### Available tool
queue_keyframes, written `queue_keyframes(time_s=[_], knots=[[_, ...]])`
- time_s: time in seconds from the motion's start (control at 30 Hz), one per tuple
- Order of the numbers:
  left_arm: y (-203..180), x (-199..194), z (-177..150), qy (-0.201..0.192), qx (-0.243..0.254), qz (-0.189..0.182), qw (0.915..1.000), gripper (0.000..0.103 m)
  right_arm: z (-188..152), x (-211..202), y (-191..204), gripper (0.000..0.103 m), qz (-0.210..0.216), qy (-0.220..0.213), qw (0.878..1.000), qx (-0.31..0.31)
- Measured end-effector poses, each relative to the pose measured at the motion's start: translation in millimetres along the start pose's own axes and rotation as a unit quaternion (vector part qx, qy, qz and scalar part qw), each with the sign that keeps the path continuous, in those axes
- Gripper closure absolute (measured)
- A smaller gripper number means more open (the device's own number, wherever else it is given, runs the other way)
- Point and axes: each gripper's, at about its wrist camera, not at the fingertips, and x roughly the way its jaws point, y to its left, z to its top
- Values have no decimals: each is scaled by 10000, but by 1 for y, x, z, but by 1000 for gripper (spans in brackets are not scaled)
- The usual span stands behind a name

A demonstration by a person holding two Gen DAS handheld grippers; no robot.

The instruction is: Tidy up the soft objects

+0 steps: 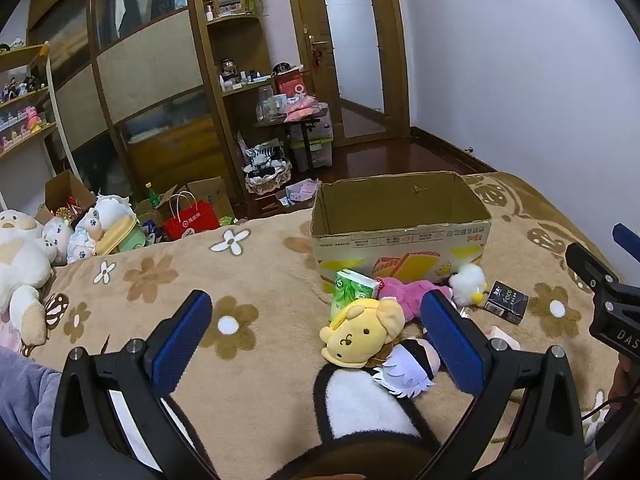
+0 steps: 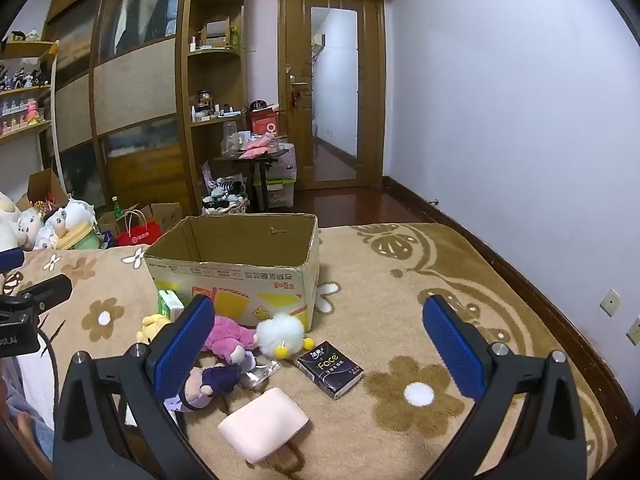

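Note:
An open cardboard box (image 1: 400, 236) (image 2: 240, 276) stands on the flowered beige blanket. In front of it lie a yellow dog plush (image 1: 360, 334) (image 2: 150, 328), a pink plush (image 1: 408, 292) (image 2: 226, 338), a white fluffy chick (image 1: 468, 282) (image 2: 282, 334), a small purple-haired doll (image 1: 408, 366) (image 2: 208, 386), a green tissue pack (image 1: 352, 290) (image 2: 170, 304), a black tissue pack (image 1: 506, 306) (image 2: 330, 368) and a pale pink pad (image 2: 264, 422). My left gripper (image 1: 316, 328) is open and empty, near the yellow plush. My right gripper (image 2: 320, 344) is open and empty over the pile.
A heap of white plush toys (image 1: 24, 256) lies at the blanket's left edge. Beyond the bed are a red paper bag (image 1: 190, 220), boxes, a basket, a small loaded table (image 1: 292, 120), wardrobes and a door. A white wall runs along the right.

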Motion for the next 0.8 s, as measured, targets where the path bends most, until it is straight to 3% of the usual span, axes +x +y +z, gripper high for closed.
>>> queue_keyframes(time_s=[0.8], knots=[[0,-1,1,-49,6,33,10000,0,1,-1,-1,0,-36,-18,10000,-5]])
